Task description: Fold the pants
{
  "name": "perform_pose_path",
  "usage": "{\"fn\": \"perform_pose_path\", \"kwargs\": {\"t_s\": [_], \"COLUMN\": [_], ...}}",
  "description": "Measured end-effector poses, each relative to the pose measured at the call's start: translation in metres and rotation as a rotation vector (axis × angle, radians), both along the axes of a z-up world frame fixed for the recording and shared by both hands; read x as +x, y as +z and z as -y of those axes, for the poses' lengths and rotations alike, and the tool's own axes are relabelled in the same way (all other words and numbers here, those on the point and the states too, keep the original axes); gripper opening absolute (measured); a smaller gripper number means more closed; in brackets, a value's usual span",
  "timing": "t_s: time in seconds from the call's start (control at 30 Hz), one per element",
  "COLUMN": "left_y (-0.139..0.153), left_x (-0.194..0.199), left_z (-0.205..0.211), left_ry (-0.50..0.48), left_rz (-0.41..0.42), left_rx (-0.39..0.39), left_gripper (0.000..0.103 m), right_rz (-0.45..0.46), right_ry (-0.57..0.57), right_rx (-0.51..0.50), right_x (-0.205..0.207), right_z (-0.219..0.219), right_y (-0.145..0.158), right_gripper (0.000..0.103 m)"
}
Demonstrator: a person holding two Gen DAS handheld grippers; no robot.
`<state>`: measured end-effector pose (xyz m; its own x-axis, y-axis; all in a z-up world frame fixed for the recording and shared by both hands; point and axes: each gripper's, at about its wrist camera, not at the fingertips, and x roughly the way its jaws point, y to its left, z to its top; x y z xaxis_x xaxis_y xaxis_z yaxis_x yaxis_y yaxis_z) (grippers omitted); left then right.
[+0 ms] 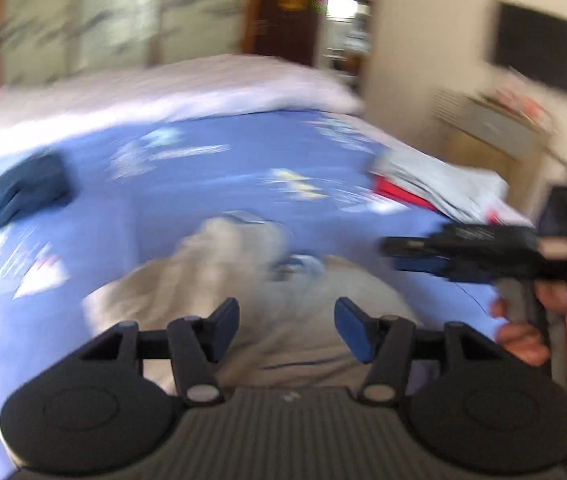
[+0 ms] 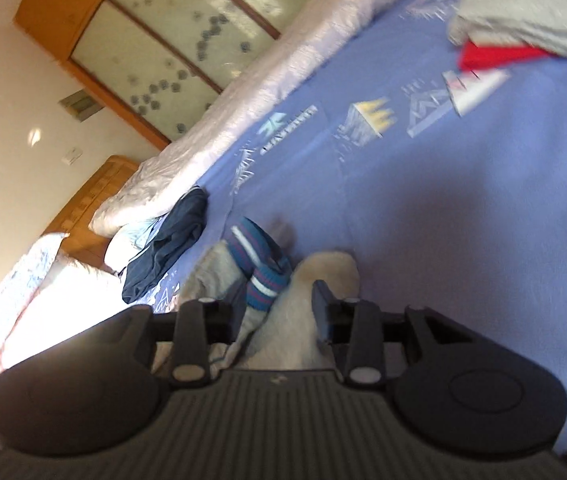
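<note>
The blue patterned bed sheet point(image 1: 211, 168) is carrying the light grey fleecy pants point(image 1: 283, 320), lying bunched under both tools. The left hand-held gripper point(image 1: 286, 330) and right hand-held gripper point(image 2: 279, 312) are standing open, gripping nothing.

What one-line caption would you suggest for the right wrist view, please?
Open right gripper above pale grey pants with striped blue cuffs on a patterned blue bedsheet.
</note>
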<state>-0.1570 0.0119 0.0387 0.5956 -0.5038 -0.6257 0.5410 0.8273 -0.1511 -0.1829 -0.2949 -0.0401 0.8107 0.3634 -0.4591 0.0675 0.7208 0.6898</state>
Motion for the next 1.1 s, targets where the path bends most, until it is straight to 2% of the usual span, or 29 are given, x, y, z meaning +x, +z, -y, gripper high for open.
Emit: {"fn": "perform_pose_path", "kwargs": {"t_s": [0.07,0.13,0.2,0.27,0.33,0.37,0.47,0.53,0.6,0.63,0.67,0.7,0.73,0.77,0.87,0.97,1.03,1.1], "left_y": [-0.001,-0.003,-0.005,-0.007,-0.01,-0.011,-0.018,-0.023,-0.028,-0.031,-0.035,-0.037,-0.039,-0.039,-0.031,-0.032,-0.04,-0.047], "left_x": [0.012,0.019,0.024,0.027,0.028,0.029,0.029,0.029,0.029,0.03,0.03,0.032,0.032,0.032,0.029,0.027,0.028,0.027], "left_z": [-0.025,-0.042,-0.054,-0.059,-0.056,-0.054,-0.041,-0.035,-0.032,-0.032,-0.032,-0.034,-0.037,-0.042,-0.058,-0.073,-0.076,-0.072], "left_ry": [0.109,0.192,0.236,0.243,0.224,0.204,0.144,0.132,0.135,0.139,0.141,0.136,0.129,0.129,0.158,0.16,0.15,0.12], "left_rz": [-0.045,-0.073,-0.086,-0.082,-0.084,-0.087,-0.094,-0.087,-0.077,-0.073,-0.072,-0.082,-0.101,-0.116,-0.087,-0.107,-0.157,-0.191], "left_rx": [-0.033,-0.055,-0.082,-0.096,-0.099,-0.096,-0.074,-0.052,-0.017,-0.001,0.018,0.032,0.034,0.021,0.005,-0.028,-0.049,-0.04], "left_gripper": [0.054,0.054,0.055,0.057,0.057,0.057,0.057,0.056,0.053,0.05,0.04,0.031,0.012,0.007,0.007,0.008,0.011,0.014], "right_rz": [0.015,-0.029,-0.109,-0.202,-0.252,-0.25,-0.2,-0.205,-0.22,-0.228,-0.24,-0.255,-0.25,-0.224,-0.136,-0.084,-0.127,-0.226], "right_ry": [0.05,0.091,0.093,0.064,0.056,0.053,0.062,0.094,0.123,0.145,0.174,0.201,0.212,0.215,0.225,0.221,0.212,0.188], "right_rx": [-0.028,0.018,0.1,0.14,0.19,0.194,0.096,0.06,0.04,0.039,0.05,0.067,0.075,0.075,0.103,0.058,0.007,-0.033], "right_x": [0.018,0.041,0.063,0.082,0.094,0.098,0.116,0.134,0.149,0.153,0.156,0.157,0.154,0.148,0.119,0.088,0.078,0.077], "right_z": [-0.004,-0.007,-0.006,-0.004,-0.002,-0.001,-0.004,-0.01,-0.016,-0.02,-0.023,-0.026,-0.028,-0.03,-0.029,-0.029,-0.031,-0.032], "right_y": [0.006,0.002,-0.006,-0.015,-0.021,-0.02,-0.005,-0.004,-0.012,-0.016,-0.02,-0.022,-0.019,-0.012,0.022,0.041,0.028,-0.002], "right_gripper": [0.063,0.072,0.074,0.075,0.075,0.075,0.075,0.075,0.07,0.058,0.031,0.023,0.02,0.018,0.018,0.017,0.018,0.018]}}
